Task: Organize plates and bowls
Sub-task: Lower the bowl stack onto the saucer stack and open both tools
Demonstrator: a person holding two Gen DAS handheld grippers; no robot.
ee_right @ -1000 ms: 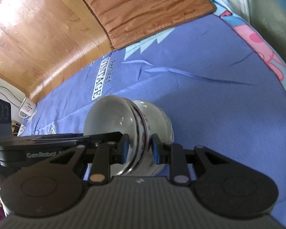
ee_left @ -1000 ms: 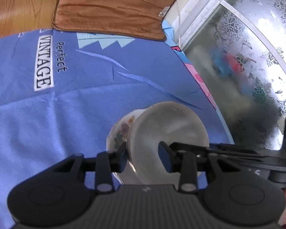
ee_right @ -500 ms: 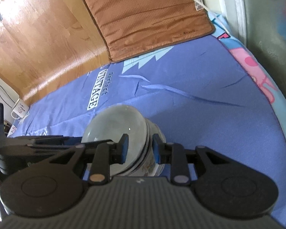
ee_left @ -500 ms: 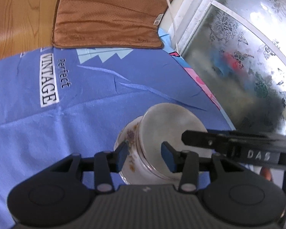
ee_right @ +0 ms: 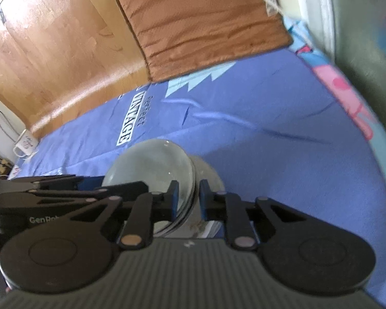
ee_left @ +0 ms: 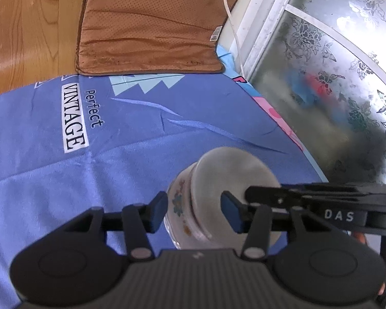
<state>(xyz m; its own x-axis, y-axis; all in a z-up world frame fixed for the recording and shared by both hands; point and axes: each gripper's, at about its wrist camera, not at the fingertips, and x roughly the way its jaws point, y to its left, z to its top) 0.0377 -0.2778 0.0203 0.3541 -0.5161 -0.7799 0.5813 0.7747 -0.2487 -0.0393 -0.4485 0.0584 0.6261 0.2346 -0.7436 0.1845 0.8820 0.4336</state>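
While bowls sit stacked on blue cloth (ee_left: 131, 159), right gripper (ee_right: 189, 197) jaws clamped on rims of glass bowl (ee_right: 151, 164) and flowered bowl (ee_left: 178, 206). Left gripper (ee_left: 194, 212) jaws apart, either side of stack, not touching. Stack held tilted, near middle. Brown mat (ee_left: 151, 23) far. Mug (ee_right: 25, 143) far left.

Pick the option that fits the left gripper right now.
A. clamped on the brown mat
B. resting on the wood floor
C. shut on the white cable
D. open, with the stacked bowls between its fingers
D: the left gripper has its fingers spread, gaps showing on both sides of the stacked bowls.
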